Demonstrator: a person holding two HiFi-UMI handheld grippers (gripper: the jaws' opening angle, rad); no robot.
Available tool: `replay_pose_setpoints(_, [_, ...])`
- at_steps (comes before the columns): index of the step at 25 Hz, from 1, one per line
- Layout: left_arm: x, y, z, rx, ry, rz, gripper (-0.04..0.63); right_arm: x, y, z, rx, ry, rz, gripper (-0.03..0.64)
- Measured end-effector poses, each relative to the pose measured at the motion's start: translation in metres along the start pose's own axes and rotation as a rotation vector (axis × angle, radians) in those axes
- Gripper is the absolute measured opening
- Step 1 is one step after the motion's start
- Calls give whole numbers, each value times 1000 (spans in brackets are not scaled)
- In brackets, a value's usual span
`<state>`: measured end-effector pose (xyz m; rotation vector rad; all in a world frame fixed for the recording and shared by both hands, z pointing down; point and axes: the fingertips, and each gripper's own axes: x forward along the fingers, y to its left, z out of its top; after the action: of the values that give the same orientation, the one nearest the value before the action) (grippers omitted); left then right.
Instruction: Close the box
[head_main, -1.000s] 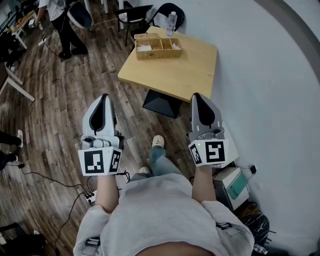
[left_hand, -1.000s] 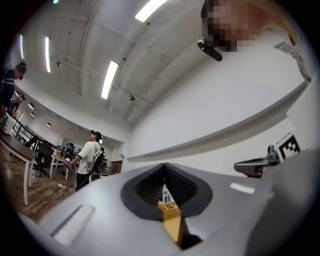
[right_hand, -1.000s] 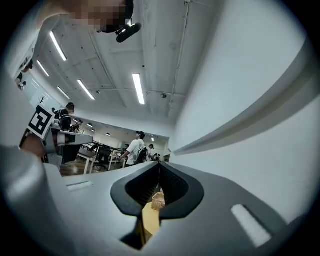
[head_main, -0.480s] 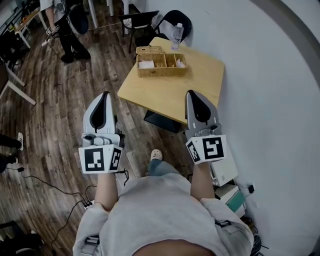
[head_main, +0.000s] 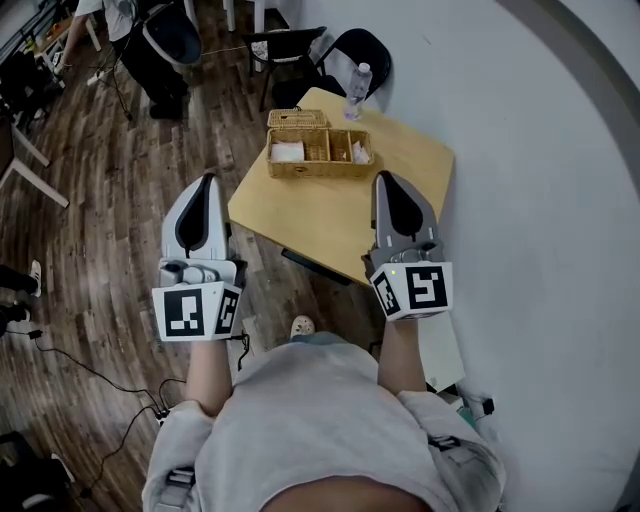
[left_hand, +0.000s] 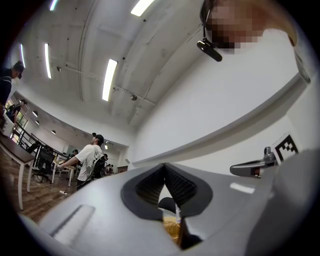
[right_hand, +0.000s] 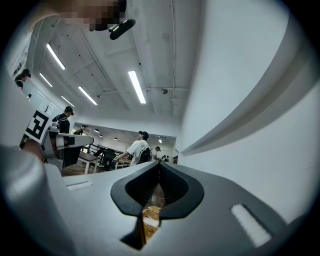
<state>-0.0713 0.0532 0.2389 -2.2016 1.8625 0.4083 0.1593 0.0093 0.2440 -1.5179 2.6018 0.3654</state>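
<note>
Head view: left gripper (head_main: 207, 181) and right gripper (head_main: 384, 179) are held out side by side at 12 o'clock from the person, both tilted a bit up, apart from each other. Left jaws are clenched, ribbed pads meeting at the tip, nothing between them. Right jaws look the same, pressed together and empty. The box (head_main: 319, 152), a wicker one with compartments, sits on the far part of the wooden table (head_main: 335, 215), at 12 o'clock from the grippers and well apart from both. Its lid (head_main: 297, 118) is open, lying at the box's 11 o'clock edge. Something white is in the left compartment and small bits in the right ones; can't tell what. A water bottle (head_main: 360, 79) stands upright at the box's 1 o'clock, near the table's far corner. A black chair (head_main: 352, 47) is just beyond at 12 o'clock. The right gripper tip is over the table's right edge, the left gripper over the wood floor (head_main: 90, 240) at the table's 9 o'clock. There is a white wall (head_main: 540, 200) at 3 o'clock.
</note>
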Motion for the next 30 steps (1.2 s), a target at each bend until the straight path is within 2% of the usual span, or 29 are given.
replay_pose_setpoints(5, [29, -2, -5, 7, -20, 26, 58, 24, -18, -9, 4, -11, 31, 5])
replay_pose_setpoints(16, [76, -1, -34, 19, 8, 35, 58, 64, -45, -37, 42, 9, 47, 5])
replay_pose_setpoints(22, [115, 17, -56, 9, 4, 16, 58, 104, -58, -52, 52, 9, 24, 5])
replay_pose_setpoints(30, [180, 64, -81, -8, 17, -13, 58, 179, -66, -69, 51, 27, -16, 5])
